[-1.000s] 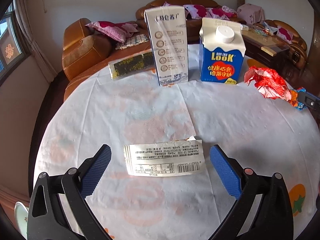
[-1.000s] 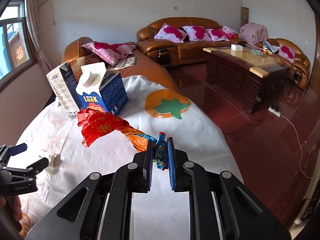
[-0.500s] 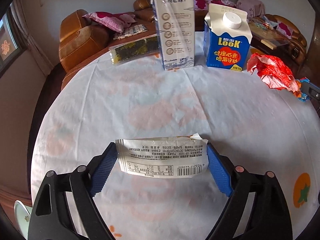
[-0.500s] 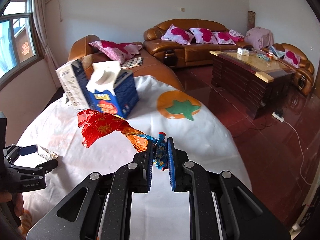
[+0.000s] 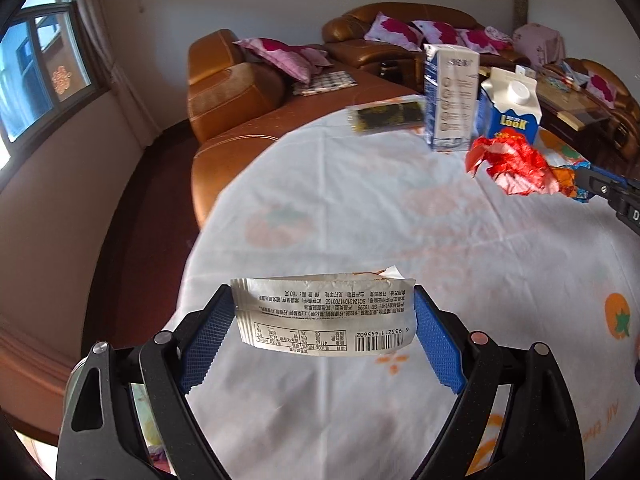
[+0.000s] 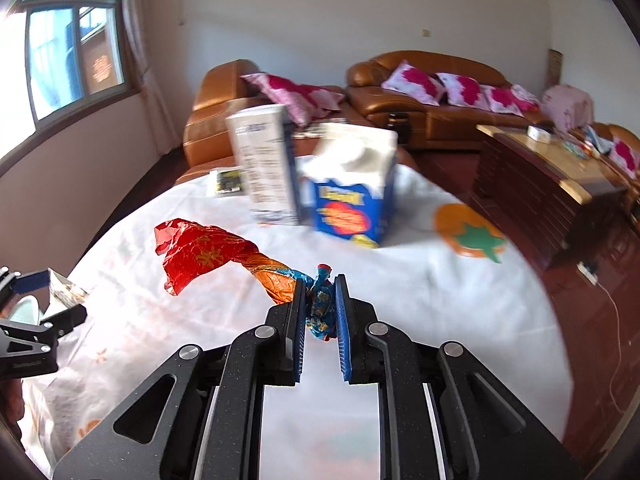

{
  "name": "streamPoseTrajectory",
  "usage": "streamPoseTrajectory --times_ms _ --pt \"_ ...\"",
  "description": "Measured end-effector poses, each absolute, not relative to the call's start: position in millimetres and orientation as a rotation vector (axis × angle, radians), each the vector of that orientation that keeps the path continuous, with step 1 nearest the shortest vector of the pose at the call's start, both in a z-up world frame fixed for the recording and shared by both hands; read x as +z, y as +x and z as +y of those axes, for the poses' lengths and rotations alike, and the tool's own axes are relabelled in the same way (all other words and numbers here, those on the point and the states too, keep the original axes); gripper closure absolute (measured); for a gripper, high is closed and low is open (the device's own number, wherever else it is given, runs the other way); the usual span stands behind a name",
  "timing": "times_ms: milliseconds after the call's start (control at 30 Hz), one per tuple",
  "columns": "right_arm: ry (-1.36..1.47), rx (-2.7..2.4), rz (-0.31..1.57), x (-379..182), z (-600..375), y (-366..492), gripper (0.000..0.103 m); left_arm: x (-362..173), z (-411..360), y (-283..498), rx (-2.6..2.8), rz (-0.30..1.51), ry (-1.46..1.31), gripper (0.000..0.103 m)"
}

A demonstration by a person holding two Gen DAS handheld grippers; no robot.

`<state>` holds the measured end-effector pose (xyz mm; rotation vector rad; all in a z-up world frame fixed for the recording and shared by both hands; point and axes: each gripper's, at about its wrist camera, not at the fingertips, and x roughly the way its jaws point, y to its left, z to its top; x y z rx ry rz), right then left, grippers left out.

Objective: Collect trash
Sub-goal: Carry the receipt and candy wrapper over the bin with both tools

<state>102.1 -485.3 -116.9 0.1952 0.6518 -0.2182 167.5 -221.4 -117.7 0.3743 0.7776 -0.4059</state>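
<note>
At the left of the round table with the white, fruit-printed cloth (image 5: 360, 208), the left gripper (image 5: 322, 332) held a flat white printed wrapper with a barcode (image 5: 324, 320) by its two short ends. Its jaws stood wide because the wrapper spanned them edge to edge, each blue pad pressing on one end, so that the sheet bowed slightly and hung clear above the cloth rather than lying on it. That hold looked light, and the thin sheet could buckle or slip out if it were squeezed harder.

Farther along, near the far rim, a dark flat packet (image 5: 386, 118) lay on the cloth, with a tall white and blue carton (image 5: 452, 98) standing upright beside it and a blue gable-top carton with a white screw cap (image 5: 510, 110) just to its right. Neither gripper was touching these, so most of the collecting seemed not yet done.

At the right, the right gripper (image 6: 320, 312) was nearly closed on the twisted blue end of a crumpled red and orange foil wrapper (image 6: 208, 252). Pinching that narrow tail let the crinkled body trail out to the left, lifted off the cloth.
</note>
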Motion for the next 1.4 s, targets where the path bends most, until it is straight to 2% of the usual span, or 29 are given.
streamPoseTrajectory --times_ms 733,1400 --pt "0.011 0.027 0.622 -98.0 -332.0 129.7 0.089 -100.9 -72.4 136.0 -0.190 0.750 0.305 0.017" --pt "-0.100 0.171 0.606 -90.5 -242.8 139.0 0.089 -99.6 -2.6 130.3 -0.051 0.750 0.286 0.017"
